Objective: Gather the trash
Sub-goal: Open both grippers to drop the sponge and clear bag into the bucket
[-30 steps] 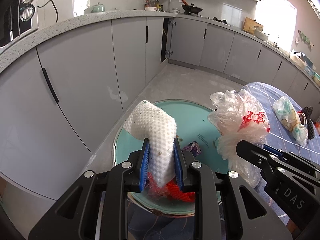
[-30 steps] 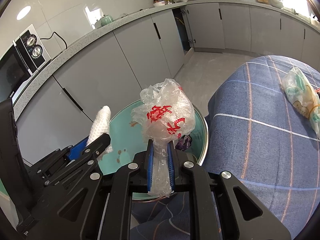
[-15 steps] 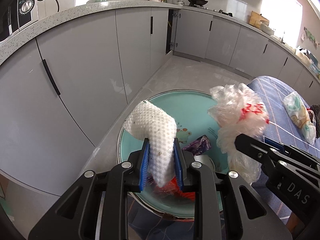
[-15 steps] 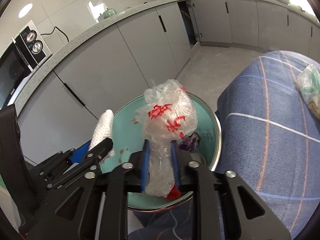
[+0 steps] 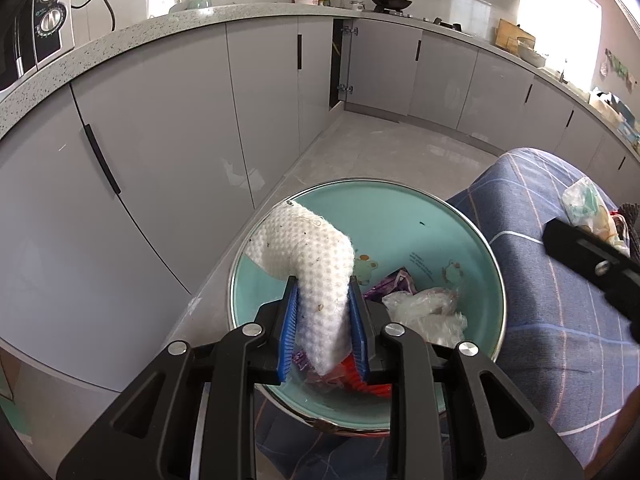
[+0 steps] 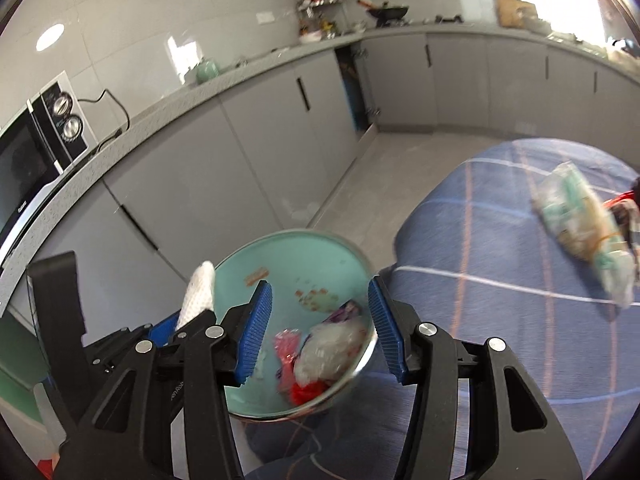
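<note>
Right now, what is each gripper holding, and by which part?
The left gripper clamps the white foam wrap near its lower end, above the teal basin. The right gripper is open and holds nothing.

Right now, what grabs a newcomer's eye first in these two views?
Probably the dirty white cloth, clamped upright in the left tool over the teal basin. Next, the right tool, open and holding nothing above the basin, where a crumpled clear bag lies among other scraps. Farther right, one more bagged item sits on the blue checked cloth.
</note>
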A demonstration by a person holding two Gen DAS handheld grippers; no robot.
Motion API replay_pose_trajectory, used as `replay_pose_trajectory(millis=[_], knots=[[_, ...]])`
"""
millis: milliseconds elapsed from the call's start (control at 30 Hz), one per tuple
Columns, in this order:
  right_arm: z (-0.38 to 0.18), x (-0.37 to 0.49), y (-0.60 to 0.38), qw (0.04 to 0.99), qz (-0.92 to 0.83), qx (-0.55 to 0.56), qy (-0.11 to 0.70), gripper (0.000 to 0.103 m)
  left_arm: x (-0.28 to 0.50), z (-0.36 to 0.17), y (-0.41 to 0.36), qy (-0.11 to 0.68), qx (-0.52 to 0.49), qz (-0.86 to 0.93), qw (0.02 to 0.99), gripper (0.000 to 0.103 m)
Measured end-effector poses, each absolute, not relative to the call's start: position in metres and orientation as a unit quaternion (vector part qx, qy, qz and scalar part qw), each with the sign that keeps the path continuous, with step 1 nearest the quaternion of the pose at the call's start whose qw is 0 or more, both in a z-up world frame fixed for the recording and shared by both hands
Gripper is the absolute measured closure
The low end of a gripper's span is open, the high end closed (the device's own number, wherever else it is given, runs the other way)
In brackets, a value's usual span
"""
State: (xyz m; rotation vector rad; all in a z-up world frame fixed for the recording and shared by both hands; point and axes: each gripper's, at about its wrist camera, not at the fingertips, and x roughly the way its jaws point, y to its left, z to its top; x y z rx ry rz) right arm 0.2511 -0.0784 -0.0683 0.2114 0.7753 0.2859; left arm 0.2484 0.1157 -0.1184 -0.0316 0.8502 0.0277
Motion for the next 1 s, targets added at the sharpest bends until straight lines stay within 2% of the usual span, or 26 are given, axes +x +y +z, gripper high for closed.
replay_pose_trajectory(millis=[33,133,200,267,333,500,667,767,1000], knots=[[-0.067,0.249,-0.08,0.913,0.134,0.101,0.373,0.052,0.248,-0.119,0.115,0.414,-0.013,0.016,0.91,0.076],[-0.066,0.245,-0.087,0.915,0.124,0.101,0.369,0.052,0.245,-0.119,0.112,0.415,0.003,0.026,0.909,0.066],[-0.066,0.244,-0.087,0.914,0.121,0.104,0.372,0.052,0.243,-0.116,0.11,0.411,0.011,0.036,0.911,0.045],[-0.067,0.242,-0.091,0.913,0.118,0.109,0.375,0.052,0.238,-0.11,0.109,0.4,0.016,0.048,0.915,0.037],[-0.067,0.241,-0.09,0.912,0.118,0.111,0.376,0.052,0.235,-0.106,0.109,0.395,0.019,0.049,0.917,0.036],[-0.062,0.232,-0.098,0.914,0.114,0.116,0.371,0.052,0.229,-0.098,0.106,0.388,0.019,0.057,0.92,0.024],[-0.059,0.224,-0.112,0.918,0.098,0.121,0.364,0.052,0.223,-0.091,0.098,0.382,0.018,0.052,0.923,0.021],[-0.059,0.22,-0.123,0.919,0.089,0.129,0.362,0.052,0.22,-0.086,0.091,0.378,0.018,0.046,0.924,0.012],[-0.054,0.209,-0.15,0.923,0.067,0.14,0.353,0.052,0.215,-0.075,0.069,0.371,0.027,0.031,0.928,0.011]])
